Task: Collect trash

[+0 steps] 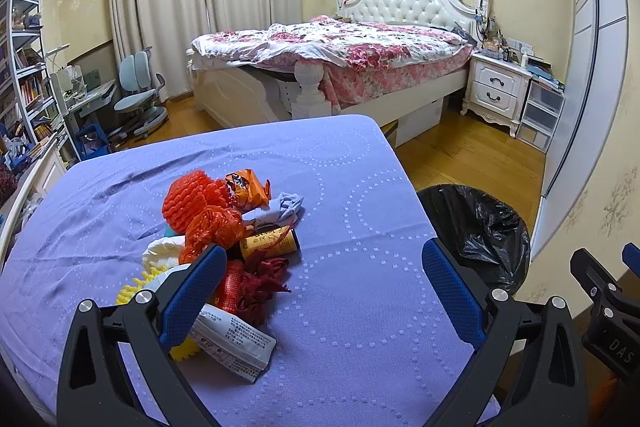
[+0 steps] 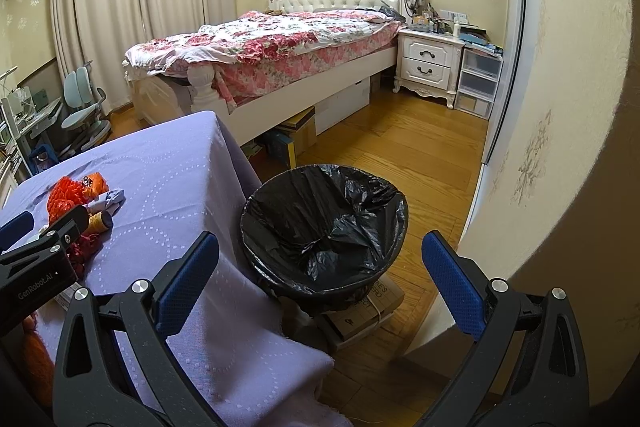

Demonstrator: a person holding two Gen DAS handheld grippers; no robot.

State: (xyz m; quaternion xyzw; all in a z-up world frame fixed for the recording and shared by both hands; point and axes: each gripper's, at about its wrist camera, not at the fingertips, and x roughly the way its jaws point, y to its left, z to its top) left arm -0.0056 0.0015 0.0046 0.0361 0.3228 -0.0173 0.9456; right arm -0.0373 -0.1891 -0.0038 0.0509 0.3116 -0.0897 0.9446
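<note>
Blue-padded fingers of the left tool (image 1: 324, 267) fill the bottom of the left wrist view, spread wide apart and holding nothing. Its left finger (image 1: 192, 291) stands in front of the trash pile (image 1: 224, 227); whether it touches the pile cannot be told. The right finger hangs over bare cloth near the desk's right edge.

The pile lies left of centre on the desk (image 1: 360, 195), which is covered in purple cloth. It holds orange mesh (image 1: 188, 203), an orange wrapper (image 1: 248, 187), crumpled pale paper (image 1: 284, 207), a yellow tube (image 1: 272, 241), dark red netting (image 1: 260, 287) and a white packet (image 1: 236, 341) lowest in frame, under the left finger. Right of the pile the cloth is open up to the desk's far and right edges.

A bin (image 1: 484, 227) lined with a black bag stands just beside the desk's right edge, lower than the desktop. In the right wrist view the right tool (image 2: 320, 271) is also wide apart and empty, its left finger over the desk's corner and its right finger before the wall, with the bin (image 2: 324, 223) between them in frame, further off. The bin sits on a cardboard box (image 2: 368, 311). Wooden floor (image 2: 400, 147) stays open between bin, bed (image 2: 280, 43) and wall. The left tool shows at that view's left edge, over the pile (image 2: 80, 203).
</note>
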